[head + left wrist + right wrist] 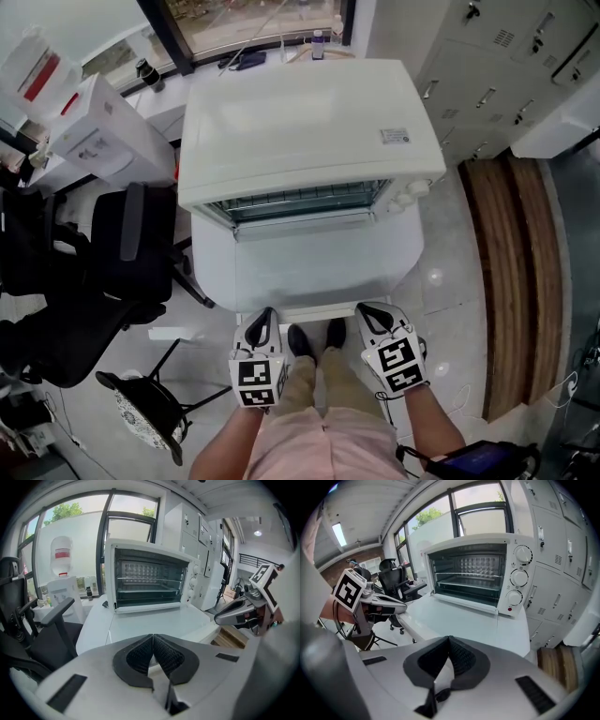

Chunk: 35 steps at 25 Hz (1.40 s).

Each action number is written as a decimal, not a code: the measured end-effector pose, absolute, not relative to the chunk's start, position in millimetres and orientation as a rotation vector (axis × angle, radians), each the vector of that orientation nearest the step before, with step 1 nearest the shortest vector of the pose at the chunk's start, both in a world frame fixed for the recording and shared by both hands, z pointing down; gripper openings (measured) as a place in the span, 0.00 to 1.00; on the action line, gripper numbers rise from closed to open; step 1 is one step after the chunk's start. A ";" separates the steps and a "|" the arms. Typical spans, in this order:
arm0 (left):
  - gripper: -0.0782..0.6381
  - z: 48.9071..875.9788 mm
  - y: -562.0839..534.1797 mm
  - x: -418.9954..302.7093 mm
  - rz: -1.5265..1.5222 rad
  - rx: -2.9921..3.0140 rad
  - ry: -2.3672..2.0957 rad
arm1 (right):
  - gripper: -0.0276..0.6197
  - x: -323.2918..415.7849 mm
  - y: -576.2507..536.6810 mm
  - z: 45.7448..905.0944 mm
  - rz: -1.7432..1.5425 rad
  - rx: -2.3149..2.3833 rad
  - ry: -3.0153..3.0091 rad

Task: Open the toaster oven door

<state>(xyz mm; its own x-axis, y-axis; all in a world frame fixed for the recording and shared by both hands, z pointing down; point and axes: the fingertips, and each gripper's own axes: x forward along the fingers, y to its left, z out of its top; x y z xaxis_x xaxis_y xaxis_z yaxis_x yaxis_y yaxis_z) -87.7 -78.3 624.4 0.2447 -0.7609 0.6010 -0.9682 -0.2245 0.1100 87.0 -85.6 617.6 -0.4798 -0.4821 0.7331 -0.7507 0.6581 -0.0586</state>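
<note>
The toaster oven (300, 122) sits on a white table (93, 630) in front of the window, and its door (309, 267) is swung fully down, lying flat and level out toward the person. That leaves the cavity open, so the wire rack (468, 585) inside shows plainly in both gripper views. Three knobs (520, 576) run in a column down the oven's right front panel. The left gripper (263, 319) and the right gripper (368, 314) hang side by side at the table's near edge, close to the person's body and apart from the door, each with its marker cube (left (256, 380), right (400, 364)) facing up. Seen along its own jaws, the left gripper (153, 641) has its ribbed black pads (138, 656) pressed together with nothing between them. The right gripper (449, 644) is the same, with its jaws closed on themselves and empty. The person's dark shoes (300, 339) show between the two grippers. A black office chair (112, 272) stands to the left of the table, grey lockers (497, 56) line the wall to the right, and a water dispenser (61, 573) stands by the window.
</note>
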 end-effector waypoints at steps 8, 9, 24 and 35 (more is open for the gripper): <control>0.13 649.1 -74.6 -86.6 0.623 2.043 -1.535 | 0.05 90.6 -81.3 643.9 0.535 0.941 -2.136; 0.13 651.5 -74.4 -86.5 0.627 2.042 -1.532 | 0.05 91.2 -80.8 646.6 0.540 0.940 -2.132; 0.13 682.7 -73.0 -83.0 0.680 2.058 -1.464 | 0.05 95.1 -77.4 679.3 0.578 0.923 -2.115; 0.13 696.2 -73.2 -83.0 0.714 2.085 -1.449 | 0.05 95.1 -77.6 693.7 0.601 0.914 -2.127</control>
